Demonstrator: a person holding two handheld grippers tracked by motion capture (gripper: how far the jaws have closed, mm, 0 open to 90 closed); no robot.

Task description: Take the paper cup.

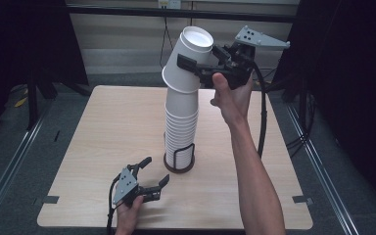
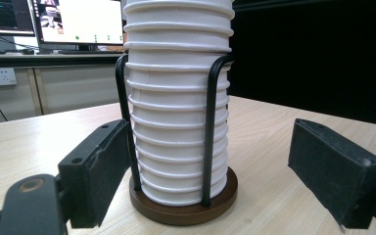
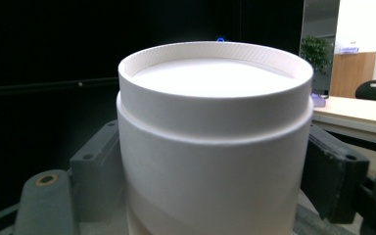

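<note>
A tall stack of upside-down white paper cups [image 1: 181, 125] [image 2: 176, 98] stands in a black wire holder with a round brown base [image 1: 178, 168] [image 2: 186, 211] at mid-table. My right gripper [image 1: 200, 58] [image 3: 210, 161] is shut on the top cup [image 1: 188, 56] [image 3: 210, 132], which is tilted with its rim still over the stack's top. My left gripper [image 1: 156, 170] [image 2: 209, 147] rests low on the table just in front of the holder. It is open, and its jaws stand either side of the holder's base without touching it.
The light wooden table [image 1: 103, 137] has free room left and right of the holder. Dark curtains flank the far side. Monitors [image 2: 78, 19] stand on a desk behind the stack. A cable [image 1: 263, 117] hangs from the right gripper beside the forearm.
</note>
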